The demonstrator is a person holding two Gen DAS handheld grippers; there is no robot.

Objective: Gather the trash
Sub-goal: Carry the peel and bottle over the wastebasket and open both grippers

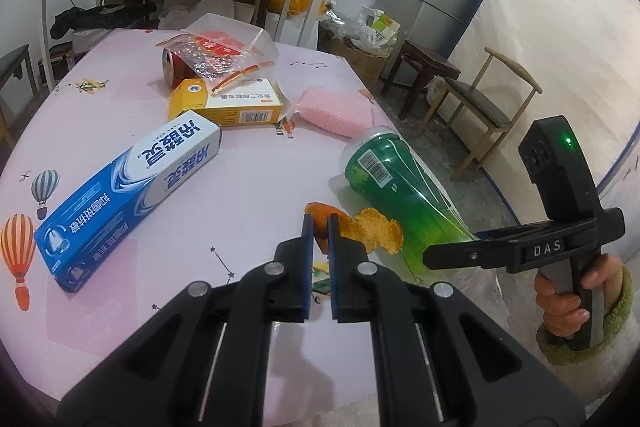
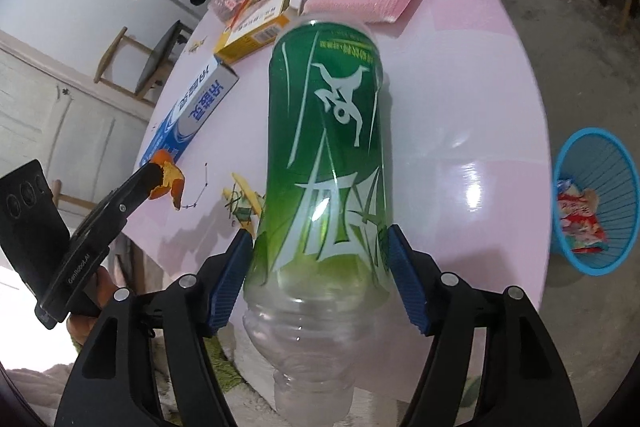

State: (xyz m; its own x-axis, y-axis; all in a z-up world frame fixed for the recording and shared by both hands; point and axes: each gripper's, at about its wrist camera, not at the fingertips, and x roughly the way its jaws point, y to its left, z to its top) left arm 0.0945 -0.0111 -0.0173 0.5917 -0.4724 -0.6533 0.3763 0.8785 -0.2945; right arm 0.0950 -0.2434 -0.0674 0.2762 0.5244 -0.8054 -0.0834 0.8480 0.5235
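The left gripper is clamped on a piece of orange peel just above the pink tablecloth. The right gripper pinches a green-labelled plastic bottle near its neck, beside the blue toothpaste box. A blue wastebasket holding wrappers stands on the floor.

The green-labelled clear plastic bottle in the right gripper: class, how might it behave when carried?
The green-labelled clear plastic bottle looks empty, so probably light. Its thin walls may dent between the right gripper fingers. Being round and glossy, it could slip, or roll if dropped on the pink table.
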